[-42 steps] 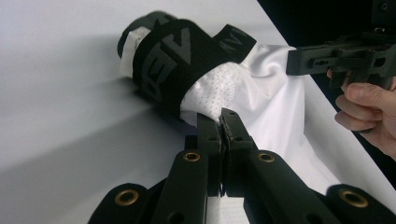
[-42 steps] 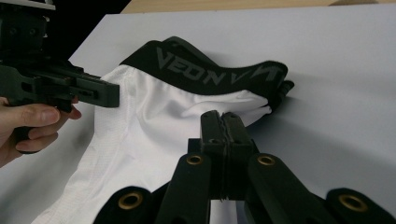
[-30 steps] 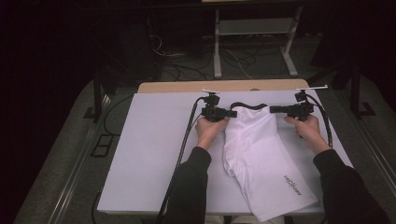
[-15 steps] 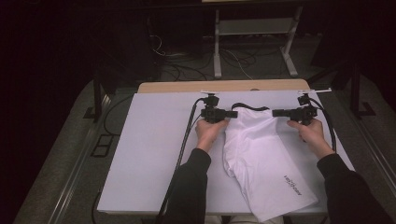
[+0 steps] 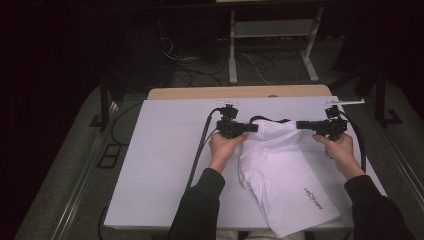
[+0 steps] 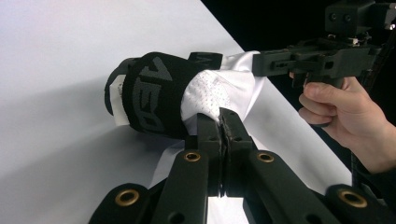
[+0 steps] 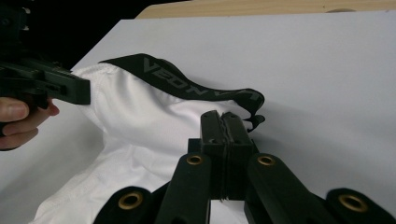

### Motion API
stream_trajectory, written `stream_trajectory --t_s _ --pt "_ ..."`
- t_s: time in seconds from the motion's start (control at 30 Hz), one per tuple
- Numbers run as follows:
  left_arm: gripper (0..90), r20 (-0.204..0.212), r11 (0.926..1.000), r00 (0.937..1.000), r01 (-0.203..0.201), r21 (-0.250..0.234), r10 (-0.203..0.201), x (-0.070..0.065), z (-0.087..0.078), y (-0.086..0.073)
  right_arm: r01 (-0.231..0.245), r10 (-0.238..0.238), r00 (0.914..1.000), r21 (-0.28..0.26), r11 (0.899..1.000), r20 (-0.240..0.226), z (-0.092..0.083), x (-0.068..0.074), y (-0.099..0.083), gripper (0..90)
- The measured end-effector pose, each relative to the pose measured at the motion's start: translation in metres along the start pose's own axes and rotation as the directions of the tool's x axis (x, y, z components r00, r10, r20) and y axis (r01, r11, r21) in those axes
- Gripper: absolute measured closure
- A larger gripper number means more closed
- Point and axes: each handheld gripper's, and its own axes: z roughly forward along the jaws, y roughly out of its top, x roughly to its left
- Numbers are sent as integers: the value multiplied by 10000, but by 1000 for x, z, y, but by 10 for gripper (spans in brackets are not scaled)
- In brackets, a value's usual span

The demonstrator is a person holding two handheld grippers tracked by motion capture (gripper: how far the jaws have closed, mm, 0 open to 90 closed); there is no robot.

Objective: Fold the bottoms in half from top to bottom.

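At the near edge of the white table (image 5: 150, 175), the white garment (image 5: 280, 185) is trailing off toward the person. Farther up, the left gripper (image 5: 254, 128) and right gripper (image 5: 300, 124) are each pinching its black waistband (image 7: 196, 86), jaws clamped on cloth; both should be kept level and lifted evenly so the fabric hangs straight.

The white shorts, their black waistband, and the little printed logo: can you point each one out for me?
white shorts (image 5: 280, 175), high view, on the plain fabric of the leg.
black waistband (image 7: 187, 84), right gripper view, on the lettered stretch of the band.
printed logo (image 5: 315, 198), high view, on the small dark print near the hem.
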Motion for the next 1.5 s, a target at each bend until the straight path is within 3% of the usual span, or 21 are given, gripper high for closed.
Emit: stream_trajectory --t_s 0.27,0.47,0.97,1.3,1.5 --pt "869 163 9995 9996 -225 -209 229 -8 -3 -3 347 -349 9993 194 9992 133 -8 8 -4 882" --pt "870 252 9996 9995 -177 -199 182 -10 -4 -9 490 -494 9987 260 9985 152 -12 10 -5 882" --pt "869 321 9973 9969 -711 -175 716 -34 -19 -16 858 -865 9962 482 9951 116 -23 23 -5 882" --pt "869 291 9979 9975 -643 38 642 -42 -23 -23 960 -958 9954 715 9928 -61 -28 27 -11 882" --pt "869 522 9983 9970 -573 107 567 -48 -23 -37 929 -916 9956 776 9926 -202 -34 30 -21 882"
